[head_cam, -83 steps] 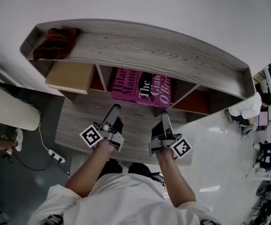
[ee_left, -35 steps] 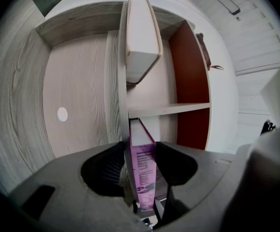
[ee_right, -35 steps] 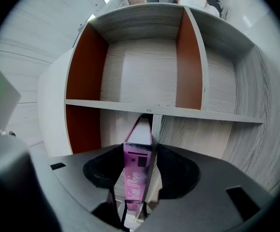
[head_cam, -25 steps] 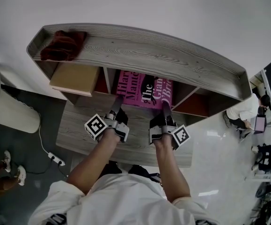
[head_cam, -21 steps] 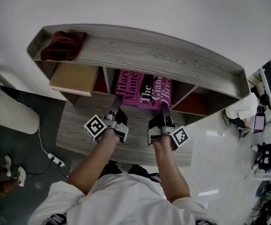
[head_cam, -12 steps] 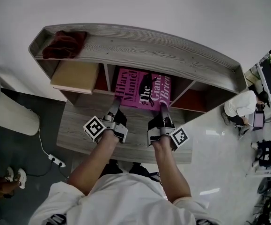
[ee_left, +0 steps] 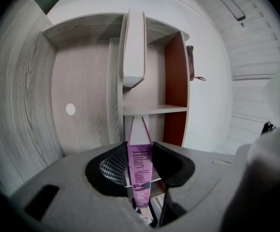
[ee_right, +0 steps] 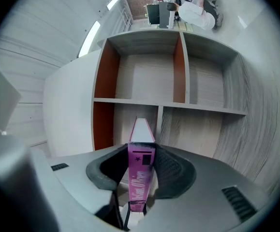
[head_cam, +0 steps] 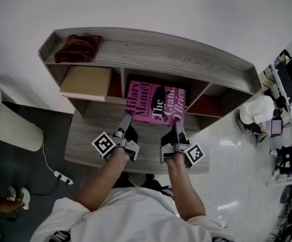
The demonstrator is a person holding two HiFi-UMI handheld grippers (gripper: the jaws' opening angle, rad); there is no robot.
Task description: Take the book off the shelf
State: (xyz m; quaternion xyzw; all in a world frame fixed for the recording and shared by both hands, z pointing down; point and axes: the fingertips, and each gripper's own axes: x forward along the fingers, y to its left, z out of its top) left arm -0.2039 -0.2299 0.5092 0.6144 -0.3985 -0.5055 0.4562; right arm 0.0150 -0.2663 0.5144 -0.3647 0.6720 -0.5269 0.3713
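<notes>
A pink hardback book [head_cam: 156, 102] lies flat, its far part inside the middle compartment of the grey wooden shelf [head_cam: 186, 59] and its near part sticking out toward me. My left gripper [head_cam: 125, 120] is shut on the book's near left corner. My right gripper [head_cam: 178, 124] is shut on its near right corner. In the left gripper view the book [ee_left: 140, 141] shows edge-on, with the left gripper [ee_left: 140, 175] pressing its pads on both covers. The right gripper view gives the same: the book [ee_right: 141, 134] is clamped in the right gripper [ee_right: 140, 175].
A tan flat box [head_cam: 86, 82] fills the compartment to the left. A dark red cloth [head_cam: 77, 48] lies on the shelf's top. A lower wooden ledge [head_cam: 85, 140] runs under the grippers. A seated person [head_cam: 256, 112] is off to the right, and a power strip [head_cam: 61, 175] lies on the floor.
The book has slid out of the compartment toward me, with more of its cover showing. Both grippers have drawn back with it.
</notes>
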